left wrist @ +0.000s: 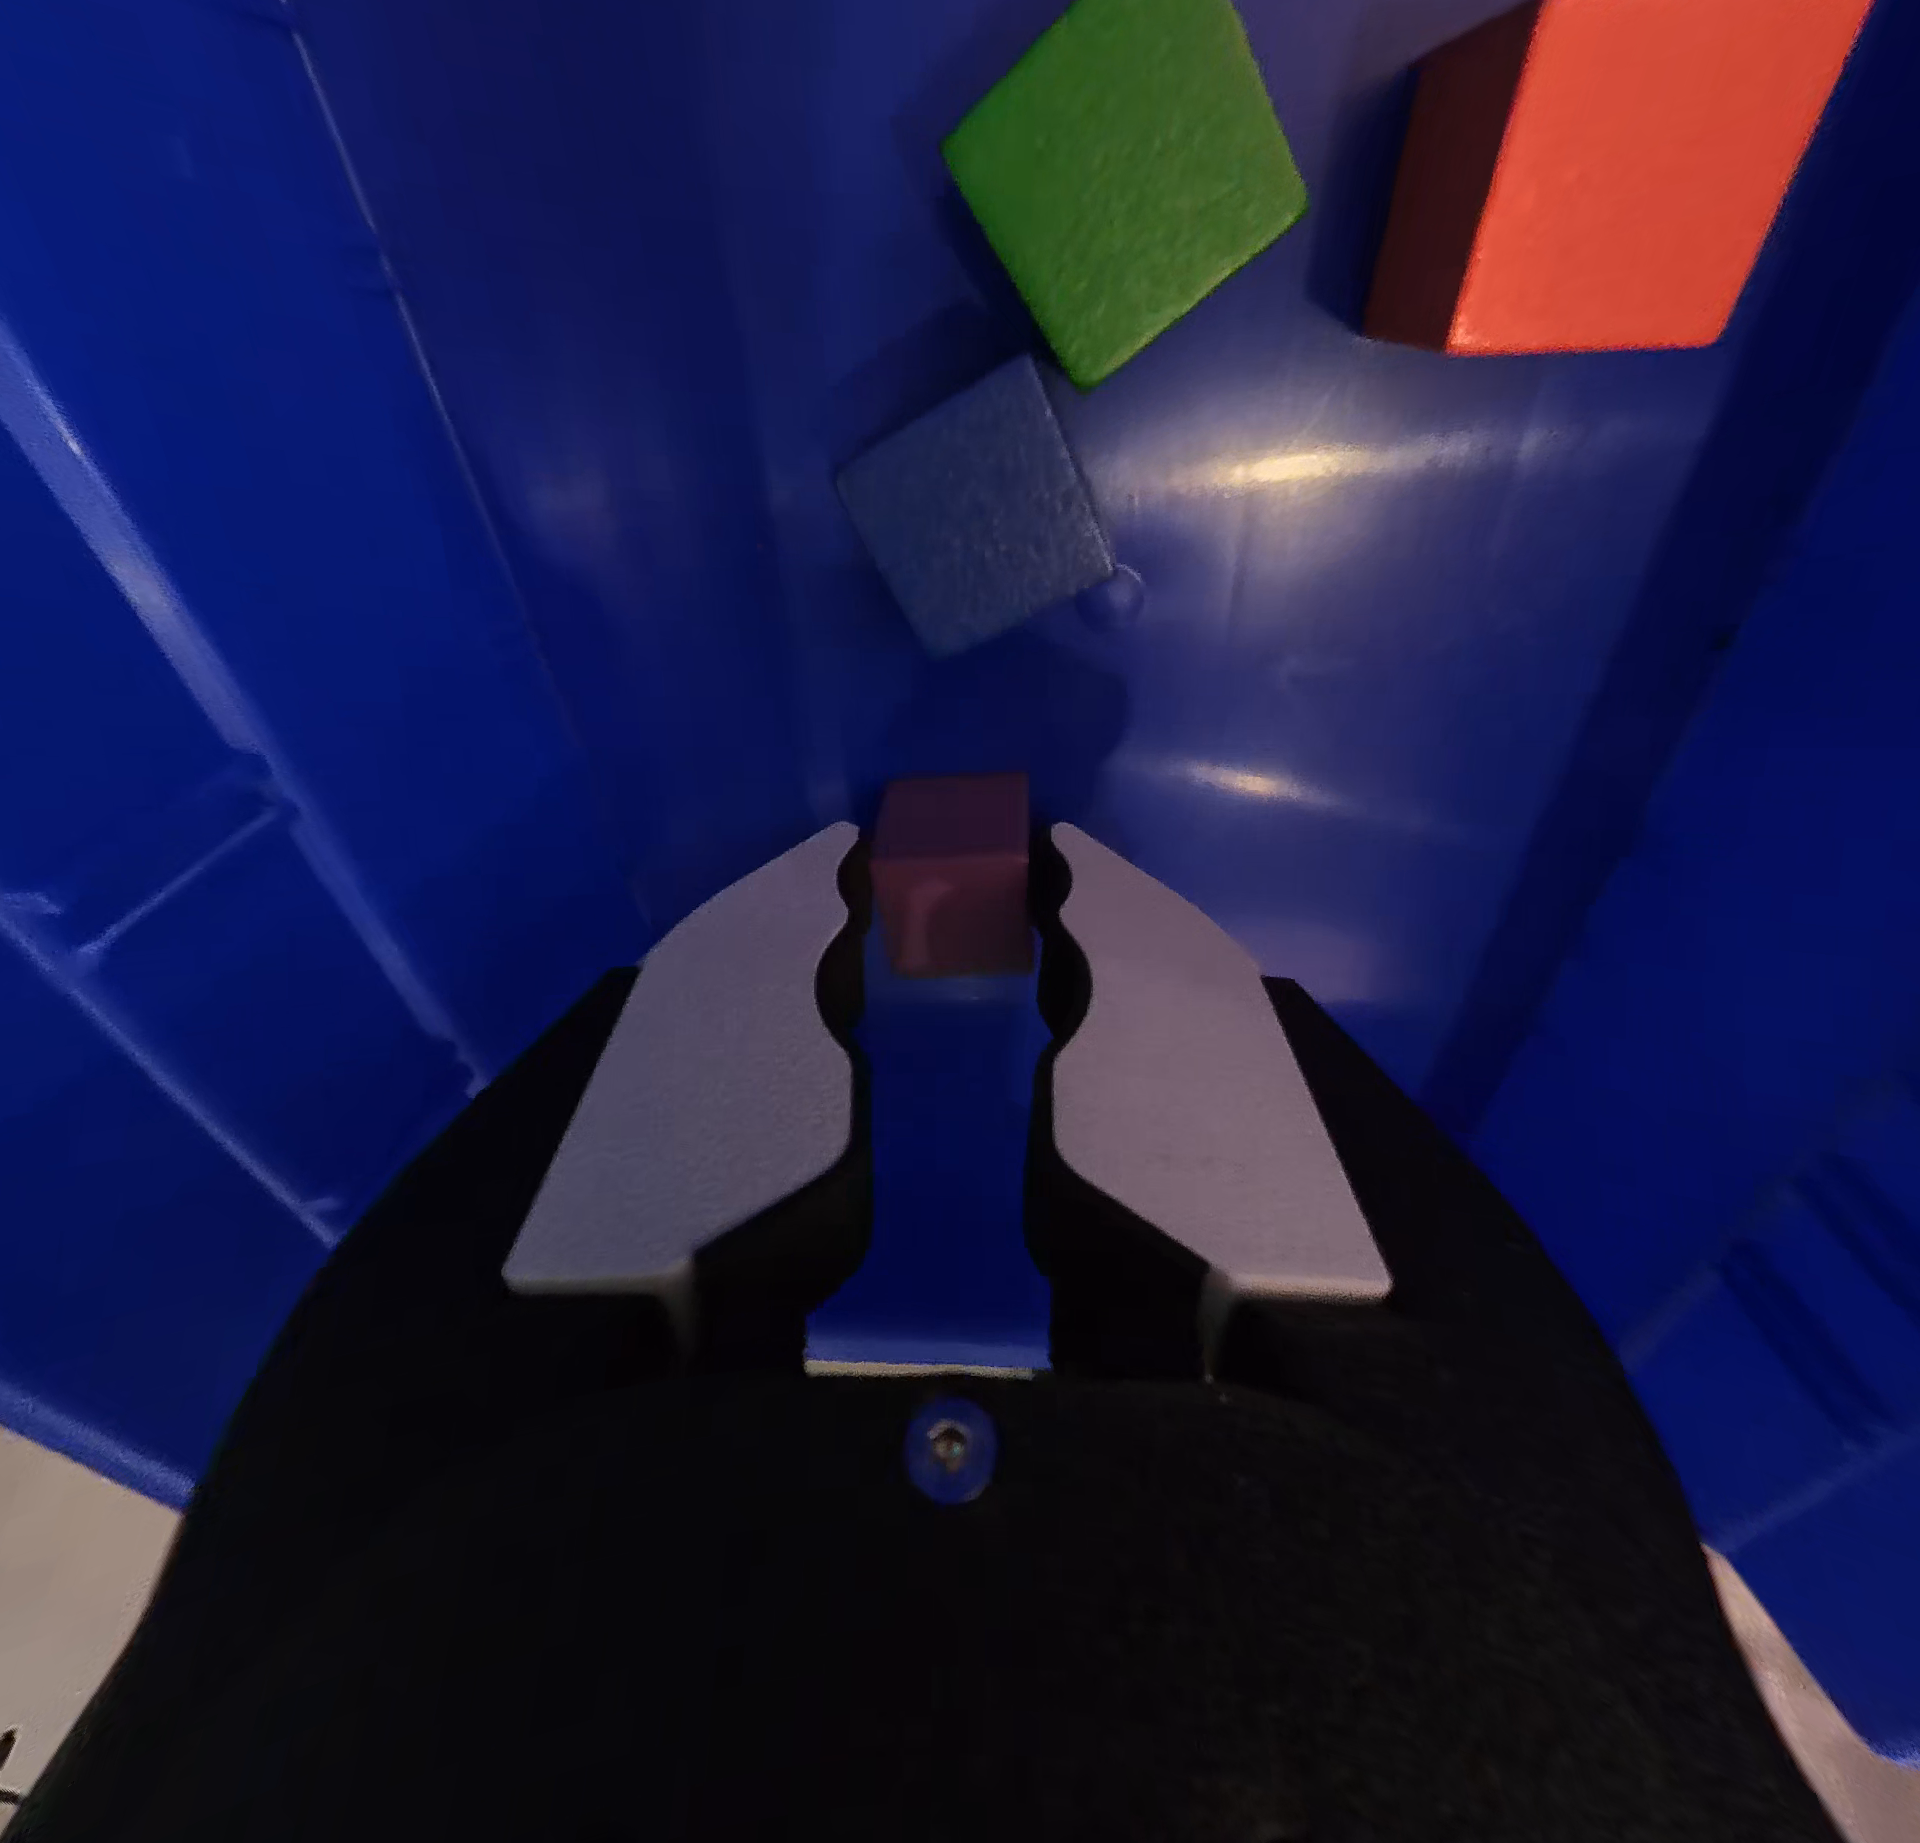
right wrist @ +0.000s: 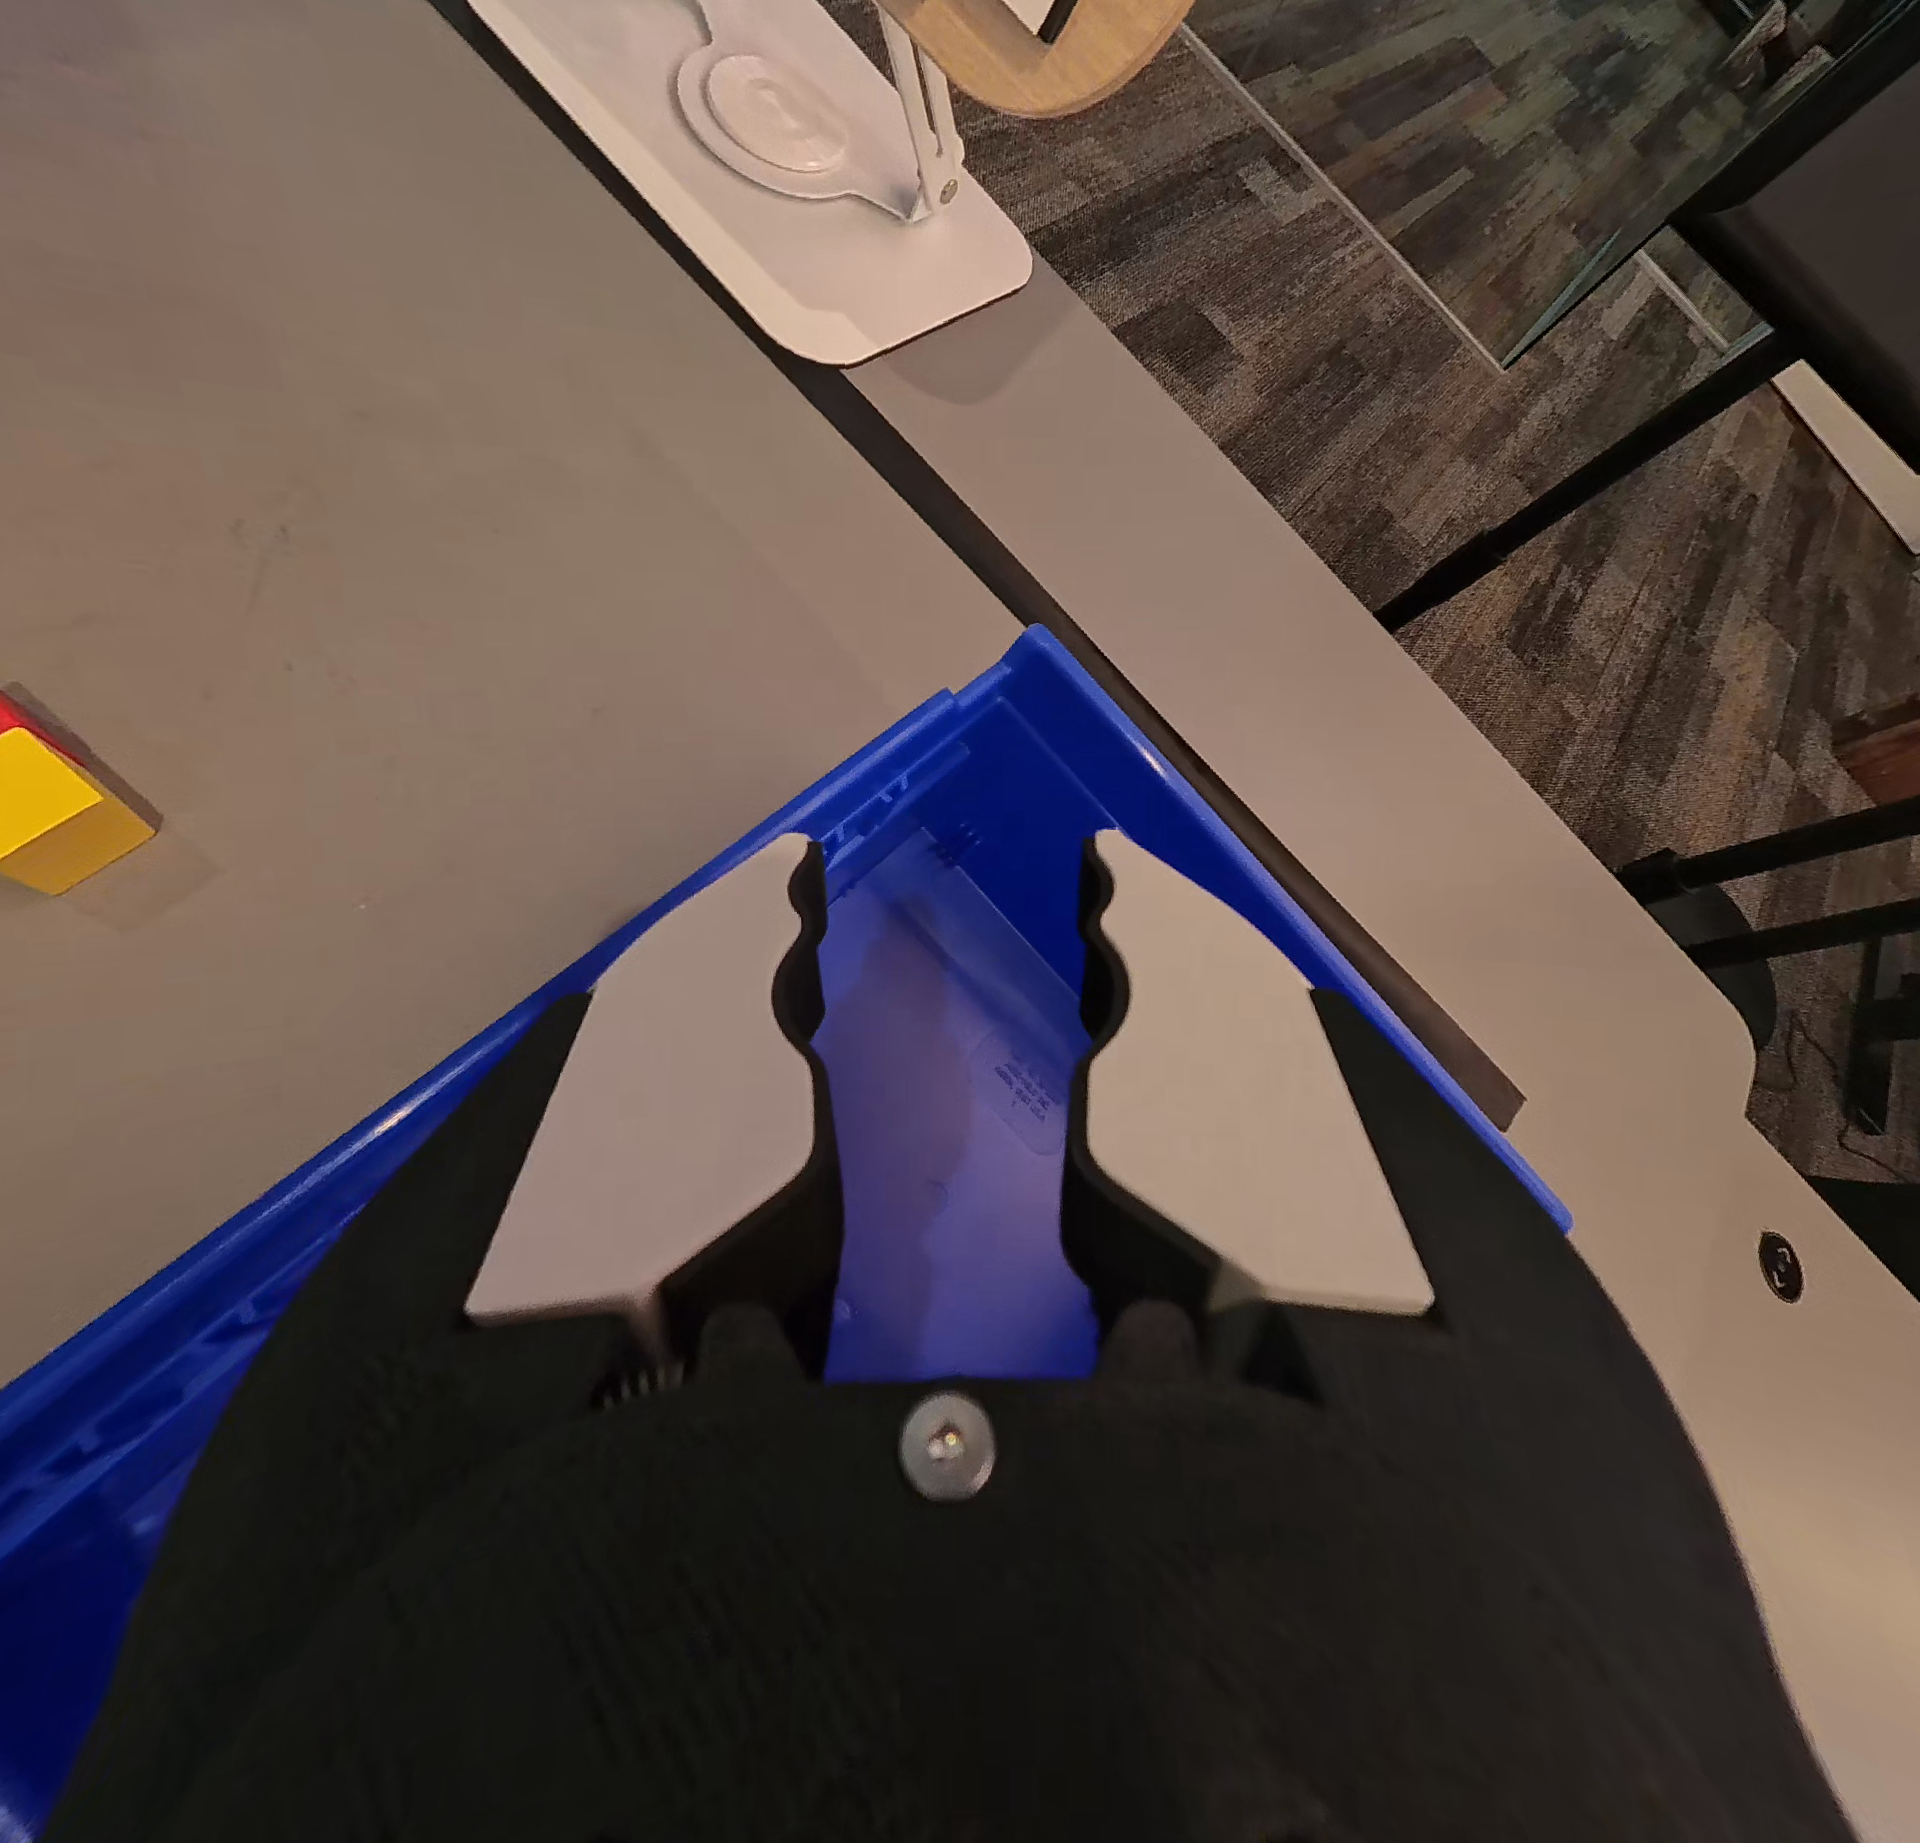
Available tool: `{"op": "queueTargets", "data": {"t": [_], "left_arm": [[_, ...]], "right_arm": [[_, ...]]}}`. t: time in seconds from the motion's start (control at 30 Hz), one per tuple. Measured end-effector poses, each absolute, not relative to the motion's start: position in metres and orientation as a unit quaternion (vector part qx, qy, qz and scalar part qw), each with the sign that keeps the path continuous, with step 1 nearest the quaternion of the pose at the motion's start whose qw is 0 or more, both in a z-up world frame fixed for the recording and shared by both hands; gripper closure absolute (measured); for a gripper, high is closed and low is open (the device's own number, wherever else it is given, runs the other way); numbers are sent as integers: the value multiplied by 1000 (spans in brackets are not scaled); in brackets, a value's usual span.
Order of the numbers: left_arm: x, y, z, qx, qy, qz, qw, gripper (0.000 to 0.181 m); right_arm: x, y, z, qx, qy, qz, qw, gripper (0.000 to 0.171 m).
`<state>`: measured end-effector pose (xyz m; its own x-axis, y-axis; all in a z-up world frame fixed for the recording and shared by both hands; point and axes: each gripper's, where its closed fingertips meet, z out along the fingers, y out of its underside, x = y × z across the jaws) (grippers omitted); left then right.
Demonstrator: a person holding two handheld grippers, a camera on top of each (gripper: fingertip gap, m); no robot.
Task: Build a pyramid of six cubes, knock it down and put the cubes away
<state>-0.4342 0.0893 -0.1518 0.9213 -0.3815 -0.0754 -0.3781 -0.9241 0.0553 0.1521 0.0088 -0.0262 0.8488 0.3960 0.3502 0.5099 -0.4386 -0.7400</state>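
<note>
The left gripper [left wrist: 954,863] pinches a purple cube [left wrist: 951,874] squarely inside the blue bin [left wrist: 312,650]; only the right view shows a yellow cube [right wrist: 57,817] (left edge), right gripper [right wrist: 951,858] jaws apart, empty.

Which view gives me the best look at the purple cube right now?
The left wrist view. The purple cube sits between the left gripper fingertips, low inside the blue bin. The right wrist view shows none of it, only the bin's rim and a strip of its inside.
</note>
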Motion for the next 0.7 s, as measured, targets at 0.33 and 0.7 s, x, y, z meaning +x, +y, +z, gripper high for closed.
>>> {"op": "queueTargets", "data": {"t": [0.33,0.7], "left_arm": [[-408,90,-30,951,-208,79,-214,152],[-130,-33,-26,651,-684,184,-273,153]], "right_arm": [[156,9,-28,-848,-263,-63,455,123],[144,10,-30,-847,-281,-68,446,123]]}}
